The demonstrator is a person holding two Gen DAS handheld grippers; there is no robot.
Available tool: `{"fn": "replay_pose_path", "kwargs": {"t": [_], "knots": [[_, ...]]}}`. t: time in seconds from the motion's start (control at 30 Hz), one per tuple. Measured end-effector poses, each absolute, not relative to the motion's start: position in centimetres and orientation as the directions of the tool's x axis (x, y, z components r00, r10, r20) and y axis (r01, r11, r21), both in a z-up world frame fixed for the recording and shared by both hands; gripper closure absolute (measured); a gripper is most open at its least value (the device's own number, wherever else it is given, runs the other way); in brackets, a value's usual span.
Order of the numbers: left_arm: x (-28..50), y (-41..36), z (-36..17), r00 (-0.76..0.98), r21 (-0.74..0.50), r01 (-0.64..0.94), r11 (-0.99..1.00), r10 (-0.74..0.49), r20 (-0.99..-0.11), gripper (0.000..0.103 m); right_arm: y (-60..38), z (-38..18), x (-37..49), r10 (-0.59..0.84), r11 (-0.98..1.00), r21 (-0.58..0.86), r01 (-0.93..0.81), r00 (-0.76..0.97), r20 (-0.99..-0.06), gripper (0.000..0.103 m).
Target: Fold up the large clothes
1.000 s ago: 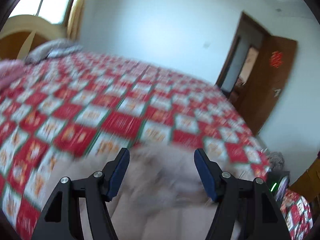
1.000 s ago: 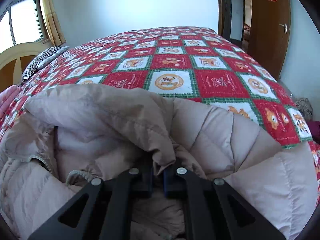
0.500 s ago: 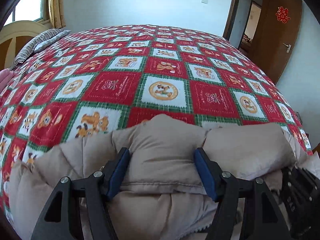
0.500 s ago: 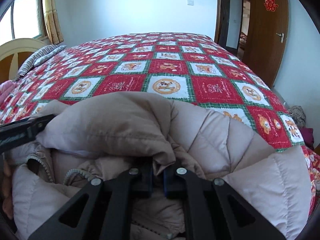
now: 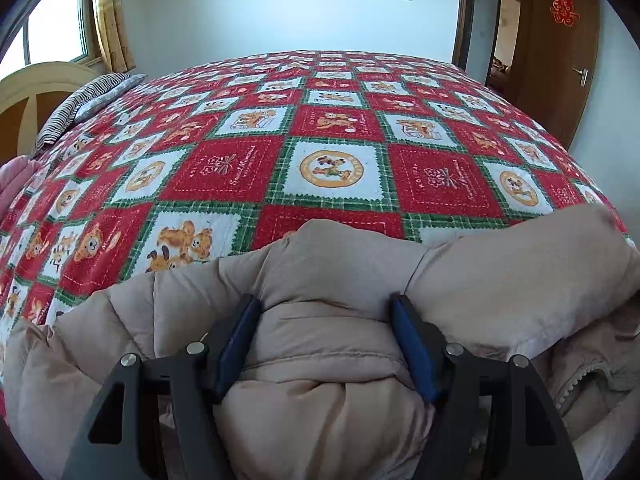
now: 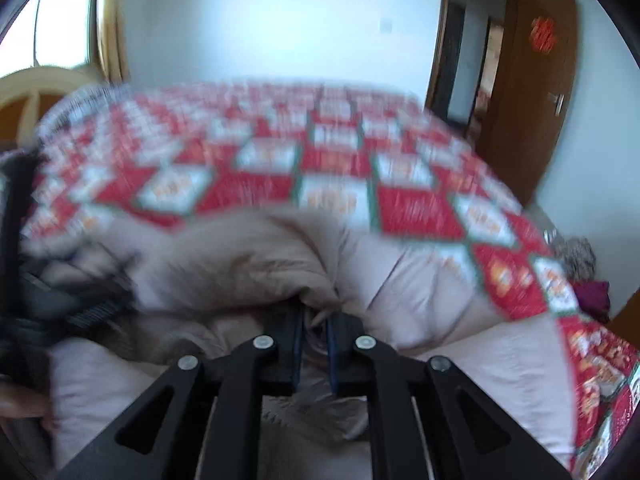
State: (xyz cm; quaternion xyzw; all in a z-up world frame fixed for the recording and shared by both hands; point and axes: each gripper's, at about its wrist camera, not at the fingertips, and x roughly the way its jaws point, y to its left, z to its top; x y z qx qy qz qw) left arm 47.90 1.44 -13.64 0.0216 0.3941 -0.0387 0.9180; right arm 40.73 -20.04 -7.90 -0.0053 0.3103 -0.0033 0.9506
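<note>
A beige quilted down jacket lies bunched at the near edge of the bed. My left gripper is open, its blue pads on either side of a puffy fold of the jacket, which fills the gap between them. In the blurred right wrist view the same jacket lies in front of my right gripper, whose jaws stand a narrow gap apart with jacket fabric between them. The left gripper's body shows dark at the left edge of that view.
The bed carries a red, white and green checked cover. A striped pillow and a curved headboard are at the far left. A brown door stands open at the right. Dark clothes lie on the floor at the right.
My left gripper has pushed a little deeper over the jacket fold. My right gripper's jaws have parted slightly and its view now blurs with motion.
</note>
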Motion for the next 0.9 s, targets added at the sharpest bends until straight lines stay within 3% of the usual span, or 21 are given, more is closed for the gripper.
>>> {"fn": "replay_pose_path", "kwargs": {"t": [0.07,0.17,0.3,0.5,0.73,0.9], "knots": [[47.9,1.5,-13.6,0.690,0.021,0.087,0.996,-0.045,-0.723,0.034,-20.3,-6.5,41.3,0.016,1.000,0.027,0.000,0.815,-0.579,0.091],[47.9,1.3,-13.6,0.692,0.025,0.086,0.996,-0.042,-0.721,0.034,-20.0,-6.9,44.6,0.045,0.998,0.060,-0.009,0.767,-0.640,0.091],[47.6,1.1,-13.4,0.700,0.013,0.093,0.996,-0.056,-0.712,0.033,-18.3,-12.9,47.6,0.011,0.996,-0.046,-0.081,0.595,-0.804,0.090],[47.7,0.5,-13.4,0.703,0.054,0.088,0.995,-0.023,-0.711,0.033,-16.8,-13.8,45.9,-0.062,0.984,-0.156,-0.090,0.646,-0.761,0.090],[47.8,0.3,-13.6,0.697,0.075,0.080,0.994,-0.002,-0.717,0.033,-19.6,-13.7,46.4,0.103,0.992,0.037,-0.117,0.625,-0.774,0.090],[48.1,0.5,-13.7,0.691,0.065,0.071,0.995,-0.003,-0.723,0.031,-23.3,-14.3,46.2,0.327,0.936,0.335,-0.104,0.606,-0.725,0.094]]}}
